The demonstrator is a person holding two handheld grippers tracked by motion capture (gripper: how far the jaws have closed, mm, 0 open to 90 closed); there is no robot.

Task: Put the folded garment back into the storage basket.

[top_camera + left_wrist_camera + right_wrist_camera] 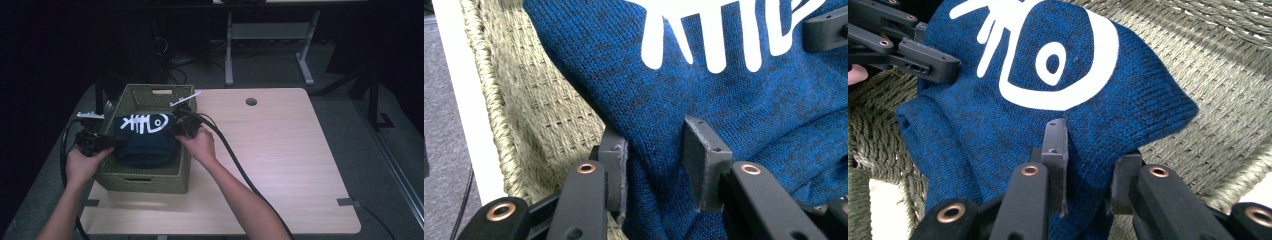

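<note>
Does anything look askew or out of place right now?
Nothing stands out. The blue sweater hangs folded between the left gripper and right gripper over the woven basket, which sits square on the table.

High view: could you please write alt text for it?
A person's two grippers, left gripper and right gripper, pinch a folded dark blue knitted garment with a white fish-skeleton print over an olive woven basket on a light wooden table.

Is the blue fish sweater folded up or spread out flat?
Folded up. The blue sweater is a compact bundle over the woven basket, with doubled layers along its edge in the right gripper view.
</note>
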